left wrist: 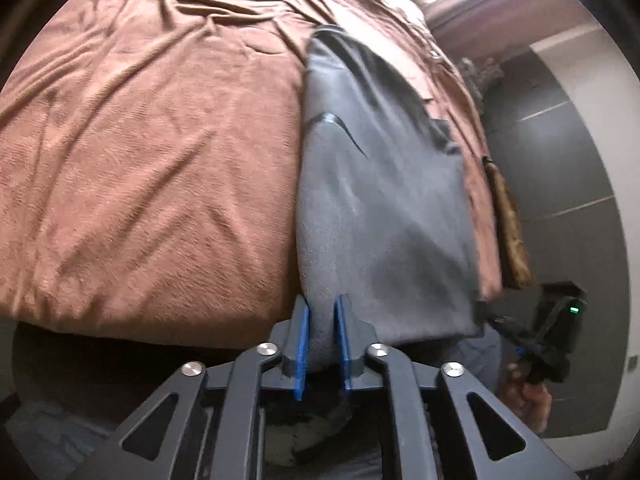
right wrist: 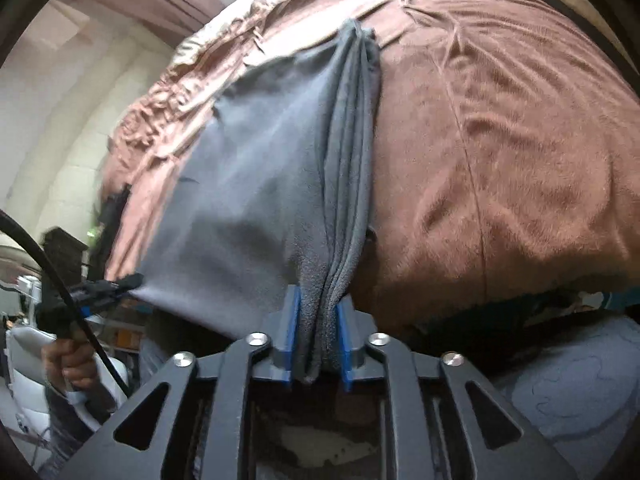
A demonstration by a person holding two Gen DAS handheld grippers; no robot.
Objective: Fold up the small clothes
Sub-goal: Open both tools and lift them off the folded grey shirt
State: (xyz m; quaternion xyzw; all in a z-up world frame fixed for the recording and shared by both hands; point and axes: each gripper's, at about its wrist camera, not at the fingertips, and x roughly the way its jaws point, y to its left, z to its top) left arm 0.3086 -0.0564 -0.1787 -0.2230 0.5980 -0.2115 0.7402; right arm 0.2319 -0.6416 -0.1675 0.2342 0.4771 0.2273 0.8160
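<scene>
A small grey garment (left wrist: 380, 200) lies stretched over the near edge of a brown bedspread (left wrist: 160, 160). My left gripper (left wrist: 321, 312) is shut on one near corner of it, cloth bunched between the blue pads. My right gripper (right wrist: 318, 312) is shut on the other near corner, where several layers of the grey garment (right wrist: 260, 200) gather into folds. In the right wrist view the left gripper (right wrist: 124, 282) holds the cloth's far corner at the left. In the left wrist view the right gripper (left wrist: 520, 344) shows at the lower right, past the cloth's edge.
The brown bedspread (right wrist: 500, 160) is wrinkled and hangs over the bed's near edge. A grey tiled floor (left wrist: 560, 184) lies to the right of the bed. A brownish item (left wrist: 508, 216) lies at the bed's right edge. Furniture and clutter (right wrist: 60, 256) stand at the left.
</scene>
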